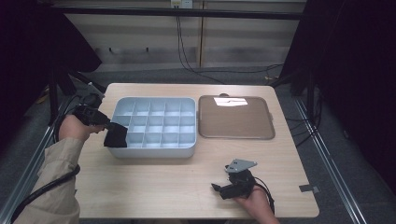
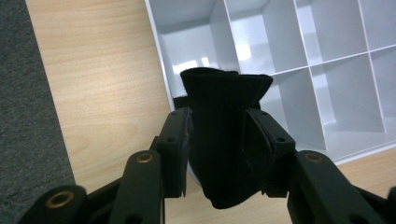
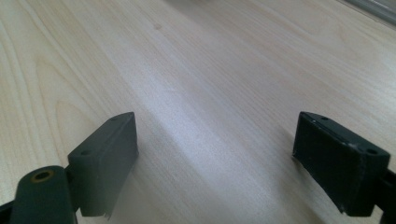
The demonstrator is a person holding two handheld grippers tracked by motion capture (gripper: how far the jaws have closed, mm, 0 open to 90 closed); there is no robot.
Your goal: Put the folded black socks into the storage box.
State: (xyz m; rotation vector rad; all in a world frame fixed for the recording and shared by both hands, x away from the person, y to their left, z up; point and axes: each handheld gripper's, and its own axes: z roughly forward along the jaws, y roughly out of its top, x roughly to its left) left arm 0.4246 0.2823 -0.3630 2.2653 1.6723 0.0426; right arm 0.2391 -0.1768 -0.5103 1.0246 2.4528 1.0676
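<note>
Apparently unlabelled | black cloth (image 2: 219, 135) | left gripper (image 2: 217, 149) clamps | organiser tray (image 2: 299, 56)

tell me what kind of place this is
Probably a lab recording bench: a bare wooden table with a divided organiser tray, its lid beside it, and cables on the floor.

A matt black cloth (image 2: 224, 135) hangs over the glossy grey plastic compartment box (image 2: 299, 60) on the smooth pale wood-grain table (image 2: 102, 84), beside a brown semi-gloss lid (image 1: 236, 116).
</note>
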